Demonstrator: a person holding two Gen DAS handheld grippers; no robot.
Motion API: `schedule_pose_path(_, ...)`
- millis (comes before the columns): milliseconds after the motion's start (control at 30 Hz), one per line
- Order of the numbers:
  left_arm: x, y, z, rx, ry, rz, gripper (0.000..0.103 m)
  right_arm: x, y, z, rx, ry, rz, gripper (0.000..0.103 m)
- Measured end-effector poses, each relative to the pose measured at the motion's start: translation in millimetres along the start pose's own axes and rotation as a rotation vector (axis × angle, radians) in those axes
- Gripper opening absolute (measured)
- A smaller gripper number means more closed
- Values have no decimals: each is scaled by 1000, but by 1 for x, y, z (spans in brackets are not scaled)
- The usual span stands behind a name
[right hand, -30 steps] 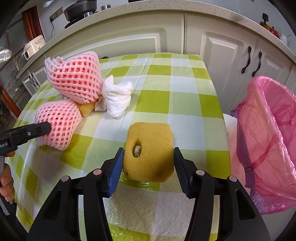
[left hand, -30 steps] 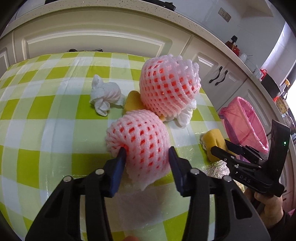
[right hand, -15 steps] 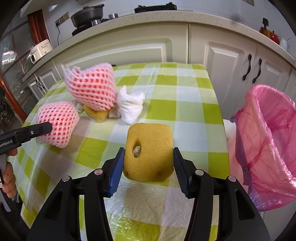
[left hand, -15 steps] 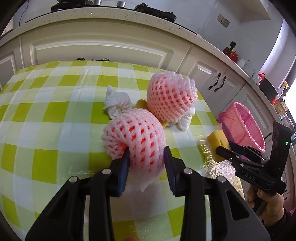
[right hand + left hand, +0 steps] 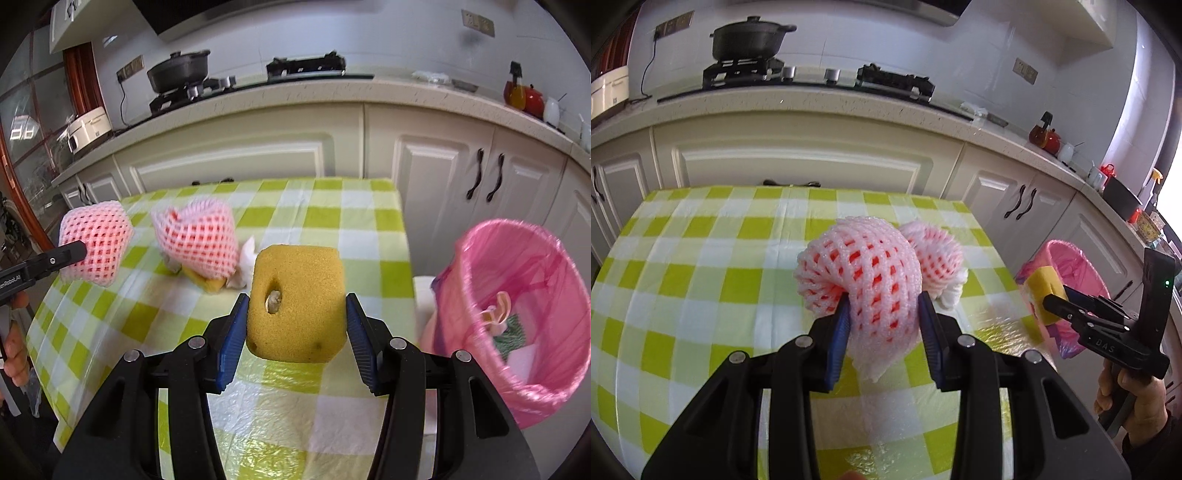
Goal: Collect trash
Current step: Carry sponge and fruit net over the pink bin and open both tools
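Above a green-checked table (image 5: 683, 258), the left tongs (image 5: 882, 314) pinch a pink foam net (image 5: 864, 269), lifted clear. Right tongs (image 5: 295, 325) clamp a yellow sponge (image 5: 295, 299) near the pink-lined bin (image 5: 524, 317). Another net (image 5: 199, 236) lies on the table.

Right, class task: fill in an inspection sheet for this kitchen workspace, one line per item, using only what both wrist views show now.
Surface: table with green checked cloth under clear plastic.
Job's things: yellow sponge and one pink foam net held up; second foam net, crumpled tissue and a yellow scrap on the table; pink-lined bin beside the table, some trash inside.
Clutter: nothing seen.
Grippers: left gripper shut on the net; right gripper shut on the sponge.
Cables: black cord at the wall socket.
Surroundings: white cabinets, stove with black pot.
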State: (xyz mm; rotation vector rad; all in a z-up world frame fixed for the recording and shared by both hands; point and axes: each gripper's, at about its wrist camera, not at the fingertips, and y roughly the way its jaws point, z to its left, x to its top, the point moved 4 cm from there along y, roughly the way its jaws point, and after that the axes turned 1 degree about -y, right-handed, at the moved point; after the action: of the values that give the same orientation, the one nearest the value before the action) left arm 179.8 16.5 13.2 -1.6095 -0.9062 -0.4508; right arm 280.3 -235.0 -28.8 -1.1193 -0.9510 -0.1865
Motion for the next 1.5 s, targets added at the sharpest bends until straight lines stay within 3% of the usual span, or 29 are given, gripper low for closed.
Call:
schedule_pose_path(300, 33, -1, -62, -75, 84, -46, 35, 20, -32, -40, -51, 22, -67, 50)
schedule_pose_path(567, 54, 16, -141, -159, 190, -58, 35, 33, -62, -109, -148, 72, -113, 50)
schedule_pose_path(1033, 73, 96, -307, -372, 332, 20, 36, 33, -68, -235, -237, 204, -98, 50)
schedule_pose_path(1367, 64, 143, -355, -386, 370, 88, 36, 32, -52, -278, -289, 210, -68, 53)
schedule_pose_path(1433, 63, 149, -358, -384, 372, 97, 36, 32, -53, -284, -299, 212, -72, 67)
schedule_pose_path(1500, 61, 155, -361, -384, 375, 108, 36, 31, -55, -287, -322, 200, -79, 67)
